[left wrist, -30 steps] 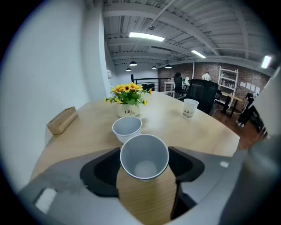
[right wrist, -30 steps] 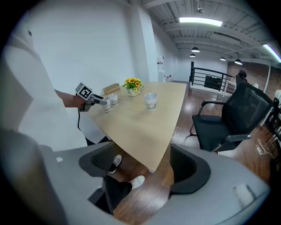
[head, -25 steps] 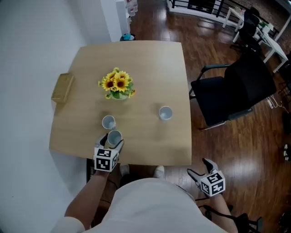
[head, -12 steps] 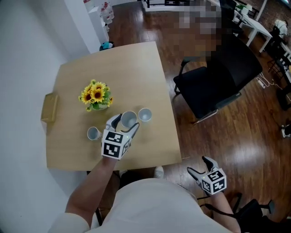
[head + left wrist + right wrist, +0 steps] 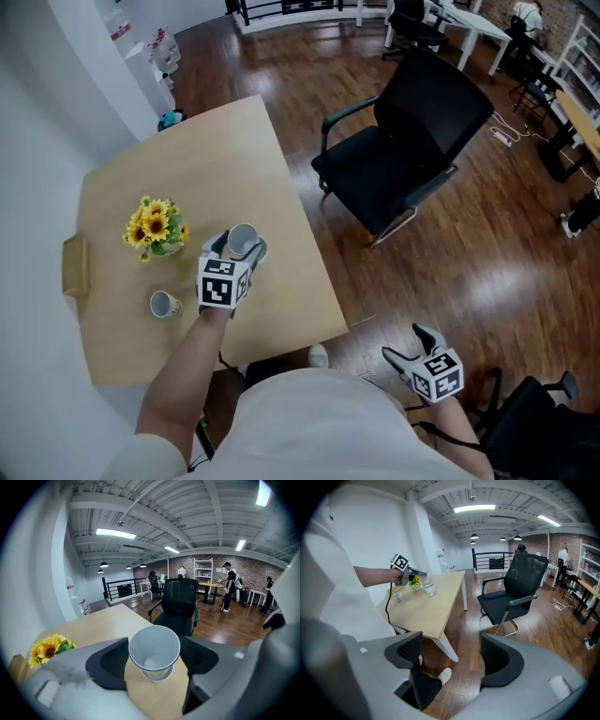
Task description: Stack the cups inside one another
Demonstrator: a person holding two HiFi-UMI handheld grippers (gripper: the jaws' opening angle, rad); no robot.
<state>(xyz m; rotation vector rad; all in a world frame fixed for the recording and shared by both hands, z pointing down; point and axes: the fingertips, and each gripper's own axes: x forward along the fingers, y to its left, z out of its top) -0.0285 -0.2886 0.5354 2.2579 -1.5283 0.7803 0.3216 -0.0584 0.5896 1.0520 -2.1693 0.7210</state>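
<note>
My left gripper [image 5: 238,246] is shut on a white paper cup [image 5: 243,238], gripping it by the sides at the right part of the wooden table [image 5: 216,150]. In the left gripper view this cup [image 5: 154,648] stands upright between the jaws, and the rim of a second cup [image 5: 157,676] shows just beneath its base. I cannot tell how deep it sits in that one. A third cup [image 5: 165,304] stands alone to the left, near the front edge. My right gripper [image 5: 410,343] hangs open and empty beside the person, over the wood floor.
A small pot of sunflowers [image 5: 156,225] stands left of the held cup. A wooden box [image 5: 73,265] lies at the table's left edge. A black office chair [image 5: 403,141] stands on the floor to the table's right. A white wall runs along the left.
My left gripper carried its cup away from the cup at the front left and rightward to the lone cup, which now shows beneath it. The right gripper stayed put.
</note>
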